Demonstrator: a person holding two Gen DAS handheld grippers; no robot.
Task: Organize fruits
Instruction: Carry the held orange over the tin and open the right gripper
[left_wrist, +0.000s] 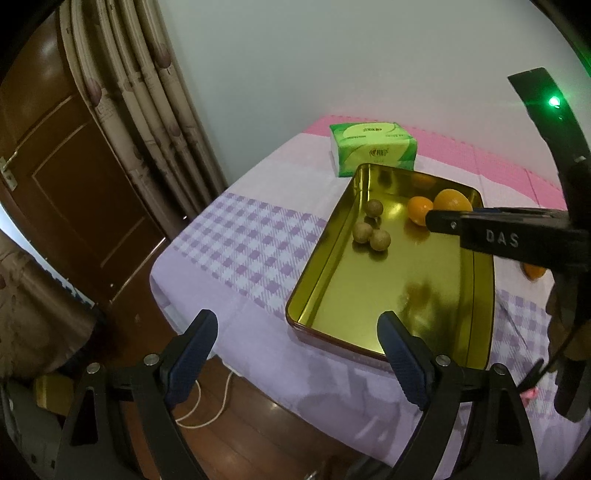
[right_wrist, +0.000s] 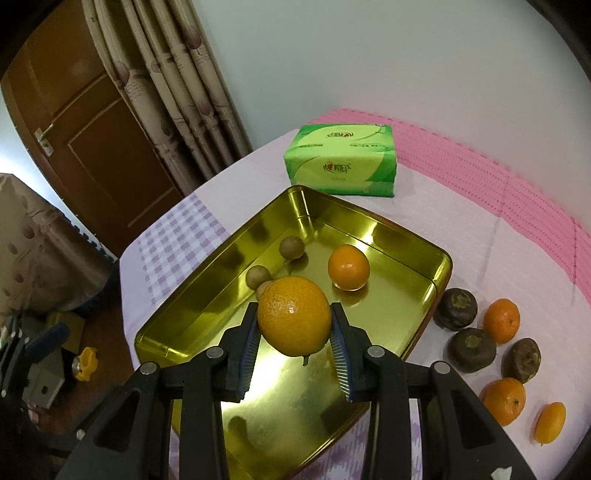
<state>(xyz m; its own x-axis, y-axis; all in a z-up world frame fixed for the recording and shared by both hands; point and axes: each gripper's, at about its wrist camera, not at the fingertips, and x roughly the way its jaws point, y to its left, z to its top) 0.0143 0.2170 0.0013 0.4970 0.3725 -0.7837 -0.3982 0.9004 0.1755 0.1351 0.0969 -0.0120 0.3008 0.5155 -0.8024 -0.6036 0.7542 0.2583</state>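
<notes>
An orange (right_wrist: 294, 315) is squeezed between the pads of the right gripper (right_wrist: 294, 338) and held over the gold tray (right_wrist: 441, 269), likely to be dropped beside the orange ahead. The left gripper (left_wrist: 295, 354) is kept wide open, nothing in it.

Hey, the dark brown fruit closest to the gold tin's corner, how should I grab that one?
Take the dark brown fruit from above, fingers across its rounded sides at the widest part. It sits flattish, rough scar up. Line the fingers up near-to-far: the tin crowds one side and an orange the other. The right hand-held gripper holds an orange now.
</notes>
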